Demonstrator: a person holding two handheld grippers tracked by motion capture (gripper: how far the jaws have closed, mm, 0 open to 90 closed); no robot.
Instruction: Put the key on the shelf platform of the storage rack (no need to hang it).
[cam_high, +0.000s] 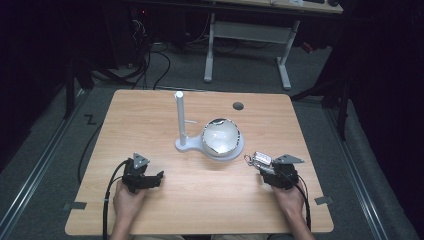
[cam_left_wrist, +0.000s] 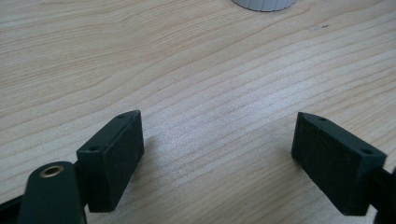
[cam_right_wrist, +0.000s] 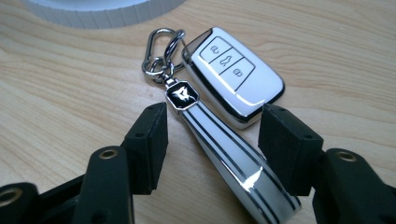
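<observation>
The right claw (cam_right_wrist: 212, 140) is spread wide, and its two black jaws stand on either side of a white strap (cam_right_wrist: 233, 158) with dark stripes. The pads do not press on the strap; there is a gap on each side, so nothing is gripped. The strap lies flat on the table (cam_right_wrist: 56, 107). At its far end sits a small black badge (cam_right_wrist: 182, 94), and from the badge, toward 11 o'clock, silver rings (cam_right_wrist: 161, 51) loop together. A shiny white car key (cam_right_wrist: 231, 74) with three buttons lies just beside the rings, at about 1 o'clock from the badge, and its near corner is close to the right-hand jaw.

In the high view, the right claw (cam_high: 265, 170) is at the near right part of the table (cam_high: 150, 115), and the car key (cam_high: 261, 160) lies at its tip. From the key, toward 10 o'clock, is a round glass bowl (cam_high: 221, 135) on a white base (cam_high: 200, 148) with a tall white post (cam_high: 179, 117).

The left claw (cam_left_wrist: 217, 154) is spread wide too, with bare wood between its jaws. In the high view the left claw (cam_high: 159, 177) rests at the near left, well apart from the key.
</observation>
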